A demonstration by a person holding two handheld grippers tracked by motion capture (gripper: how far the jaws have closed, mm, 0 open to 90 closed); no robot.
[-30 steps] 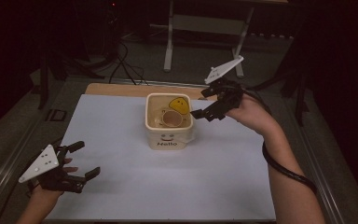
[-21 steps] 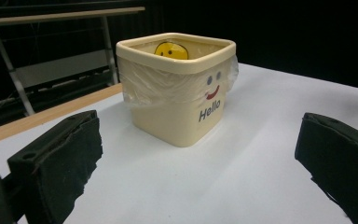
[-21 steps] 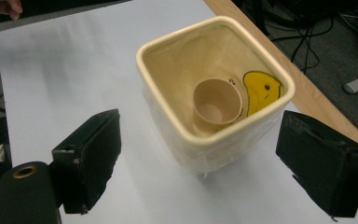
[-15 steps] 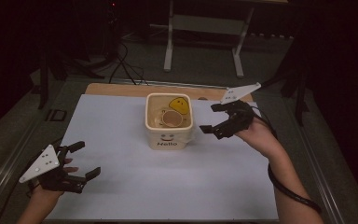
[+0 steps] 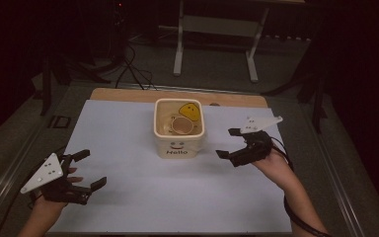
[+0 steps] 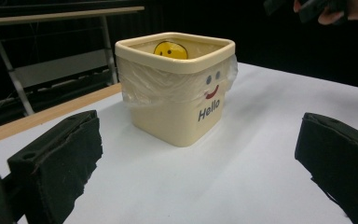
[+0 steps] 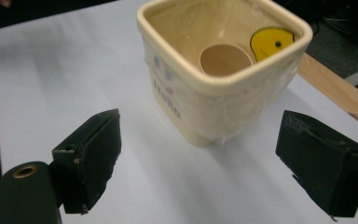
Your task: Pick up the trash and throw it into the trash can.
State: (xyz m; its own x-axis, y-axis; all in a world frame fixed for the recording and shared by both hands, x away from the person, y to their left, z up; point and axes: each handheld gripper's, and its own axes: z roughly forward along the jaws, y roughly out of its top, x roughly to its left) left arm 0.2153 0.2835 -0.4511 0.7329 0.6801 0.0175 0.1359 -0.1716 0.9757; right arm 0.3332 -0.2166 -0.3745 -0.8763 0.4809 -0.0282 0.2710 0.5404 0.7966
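Observation:
A cream square bin (image 5: 178,144) marked "Hello", lined with clear plastic, stands upright at the middle of the white table. Inside it lie a paper cup (image 5: 181,126) (image 7: 224,59) and a yellow smiley disc (image 5: 189,110) (image 7: 271,41) (image 6: 170,49). My right gripper (image 5: 228,143) is open with nothing in it, held just right of the bin (image 7: 214,98), jaws pointing toward it. At the front left my left gripper (image 5: 90,169) hovers open and empty, well apart from the bin (image 6: 179,112).
The white sheet (image 5: 128,148) covers the table, with a wooden strip (image 5: 128,95) along the far edge. Beyond it stand a metal frame (image 5: 214,29) and cables (image 5: 133,74) on the dark floor. A cable (image 5: 291,207) trails from the right gripper along the forearm.
My right gripper has pulled back from over the bin's far right corner, toward me and to the right, and now sits lower beside the bin. The left gripper has stayed put.

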